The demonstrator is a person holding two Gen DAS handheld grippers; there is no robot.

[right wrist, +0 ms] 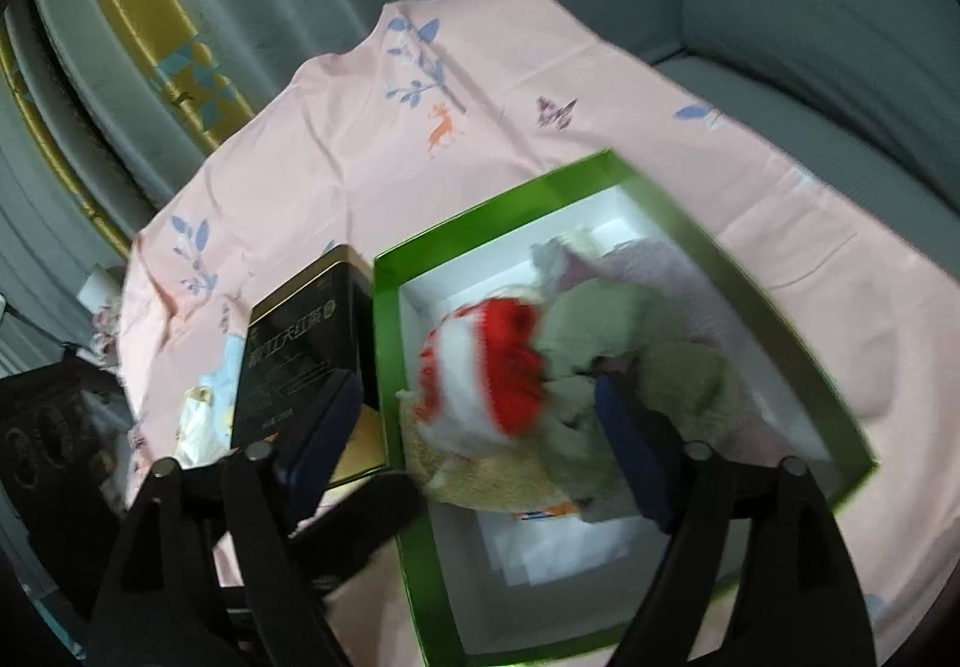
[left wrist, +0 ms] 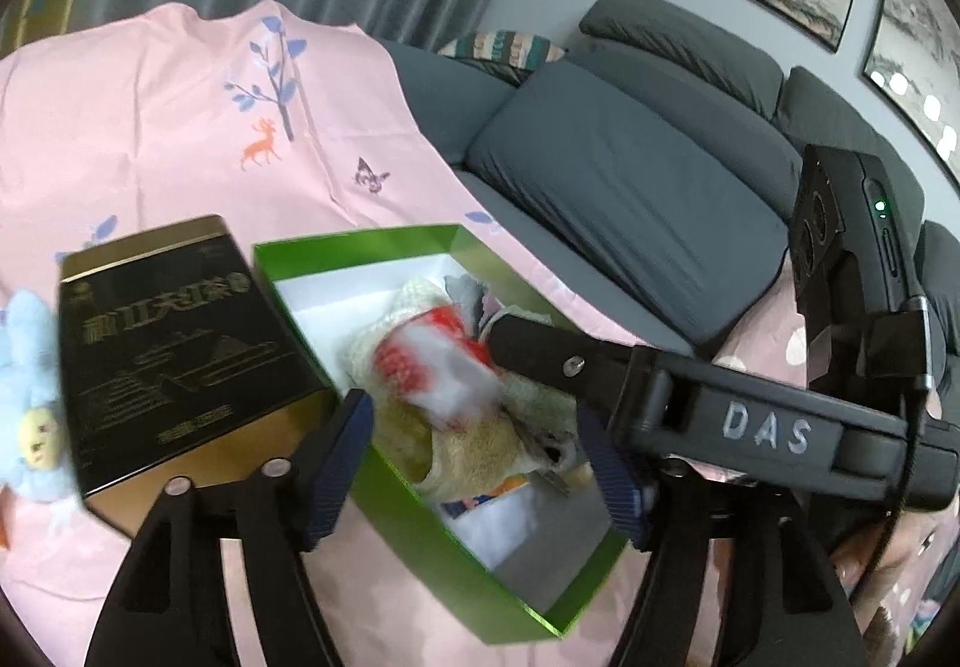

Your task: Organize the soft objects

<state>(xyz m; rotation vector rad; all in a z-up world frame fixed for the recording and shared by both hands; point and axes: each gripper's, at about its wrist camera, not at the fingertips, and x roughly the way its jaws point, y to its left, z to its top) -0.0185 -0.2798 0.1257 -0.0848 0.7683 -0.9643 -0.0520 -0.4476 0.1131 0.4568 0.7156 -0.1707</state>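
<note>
Red-white plush [right wrist: 480, 367] dropped in green box [right wrist: 387, 343]; right gripper [right wrist: 480, 427] and left gripper [left wrist: 480, 463] spread, nothing held. Release best kept low, inside walls.

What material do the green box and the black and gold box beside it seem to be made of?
The green box looks like glossy coated cardboard: thin straight walls, white inside, a sheen on the rim. The black and gold box is probably metal or foil-laminated card: its gold edges reflect light like a tin, though the blur leaves this open.
</note>
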